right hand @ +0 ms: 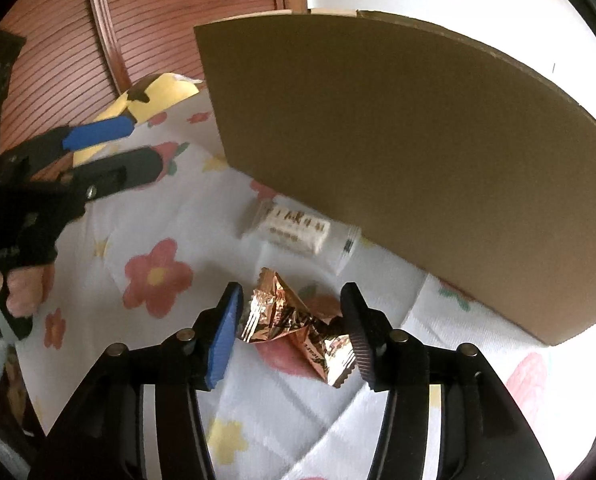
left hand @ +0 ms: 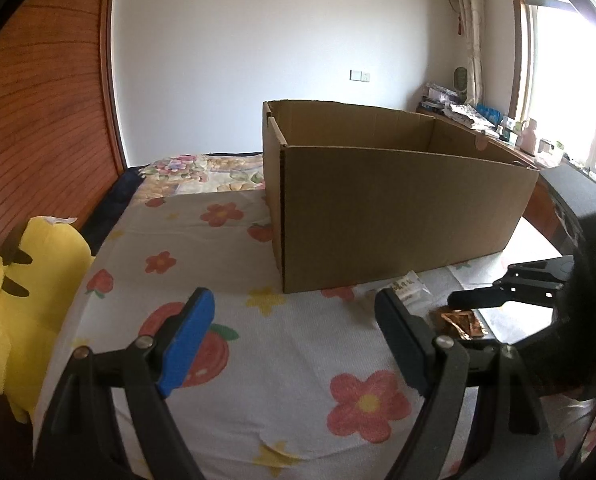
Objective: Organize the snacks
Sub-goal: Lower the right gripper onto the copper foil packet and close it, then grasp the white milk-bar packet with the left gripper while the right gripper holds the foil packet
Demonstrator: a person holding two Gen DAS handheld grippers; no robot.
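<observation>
An open cardboard box point(left hand: 398, 208) stands on the flowered bed sheet point(left hand: 225, 248); its side also fills the right wrist view point(right hand: 398, 152). A copper foil snack packet point(right hand: 293, 324) lies on the sheet between the jaws of my right gripper point(right hand: 291, 328), which is open around it, fingers close on each side. A white snack packet point(right hand: 293, 230) lies beyond it by the box; it shows in the left wrist view point(left hand: 408, 286), as does the foil packet point(left hand: 458, 322). My left gripper point(left hand: 293, 340) is open and empty above the sheet.
A yellow plush toy point(left hand: 21, 300) lies at the bed's left edge by a wooden panel wall point(left hand: 45, 100). A cluttered desk point(left hand: 498, 128) and window stand at the far right. My right gripper appears in the left wrist view point(left hand: 510, 292).
</observation>
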